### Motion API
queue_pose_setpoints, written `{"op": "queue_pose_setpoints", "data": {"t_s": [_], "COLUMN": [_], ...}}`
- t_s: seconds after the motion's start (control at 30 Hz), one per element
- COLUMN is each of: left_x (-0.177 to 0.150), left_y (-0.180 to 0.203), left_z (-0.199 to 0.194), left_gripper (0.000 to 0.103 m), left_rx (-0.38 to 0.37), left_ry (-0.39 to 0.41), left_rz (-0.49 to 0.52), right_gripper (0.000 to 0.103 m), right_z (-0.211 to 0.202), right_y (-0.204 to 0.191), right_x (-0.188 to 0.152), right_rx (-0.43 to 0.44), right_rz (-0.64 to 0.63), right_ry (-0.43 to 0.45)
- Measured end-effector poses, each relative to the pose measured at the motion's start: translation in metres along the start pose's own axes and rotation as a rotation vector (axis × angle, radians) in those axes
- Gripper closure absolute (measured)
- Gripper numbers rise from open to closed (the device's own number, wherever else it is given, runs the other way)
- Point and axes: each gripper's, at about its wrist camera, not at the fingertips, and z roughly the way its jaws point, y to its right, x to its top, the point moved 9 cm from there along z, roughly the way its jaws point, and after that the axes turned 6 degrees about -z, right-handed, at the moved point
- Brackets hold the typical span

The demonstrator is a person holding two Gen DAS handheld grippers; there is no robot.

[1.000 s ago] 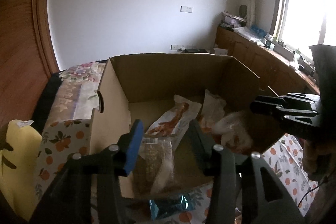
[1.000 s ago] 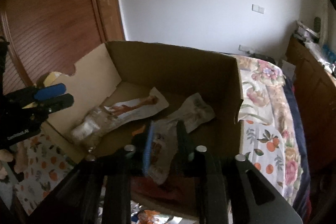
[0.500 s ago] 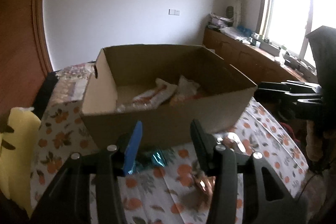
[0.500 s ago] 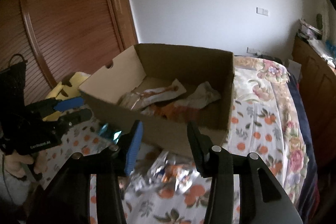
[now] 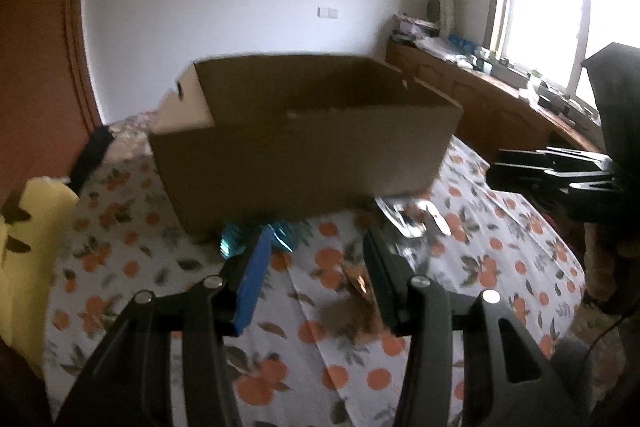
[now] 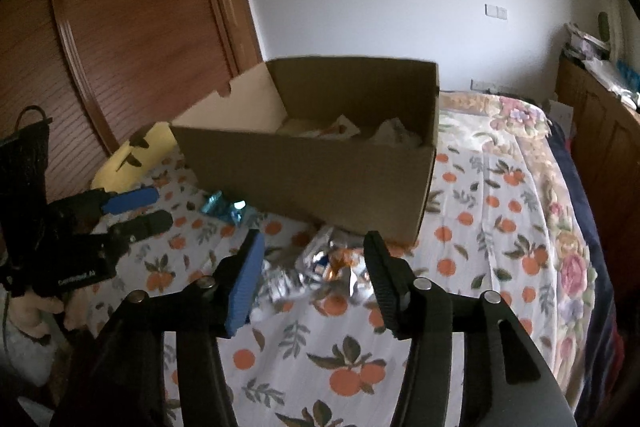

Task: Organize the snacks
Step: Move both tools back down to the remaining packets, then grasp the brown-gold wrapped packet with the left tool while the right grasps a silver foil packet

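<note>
Right tool (image 6: 314,275) empty, jaws opening; left tool (image 5: 316,267) half-wide, empty. We should straddle the foil packs (image 6: 320,267) at 12 o'clock, then box (image 6: 312,171).

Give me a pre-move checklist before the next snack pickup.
1. Left gripper empty, jaws apart: ok.
2. Right gripper empty, jaws opening: ok.
3. Silver packet on the bedspread lined up ahead of the right gripper: ok.
4. Blue packet free of the box: cannot tell, it lies at the box's foot.
5. Box open with room inside: ok, a few packets at the bottom.
6. Brown snack below the left gripper, type: cannot tell, blurred.
</note>
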Motion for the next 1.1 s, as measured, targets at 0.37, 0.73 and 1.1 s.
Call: {"op": "queue_pose_setpoints", "data": {"t_s": [0.37, 0.73, 1.1], "left_x": [-0.040, -0.058, -0.062], "left_y": [0.036, 0.043, 0.031], "left_z": [0.037, 0.060, 0.059], "left_gripper": [0.055, 0.063, 0.083], "left_rx": [-0.028, -0.033, -0.016], "left_ry": [-0.117, -0.213, -0.211], "left_rz": [0.043, 0.024, 0.020], "right_gripper": [0.049, 0.049, 0.049], "right_z": [0.031, 0.047, 0.050], "right_y": [0.015, 0.009, 0.012], "right_x": [-0.046, -0.060, -0.062], "right_rx": [0.001, -0.015, 0.023], "right_rz": [0.068, 0.007, 0.055], "right_ry": [-0.045, -0.073, -0.087]}}
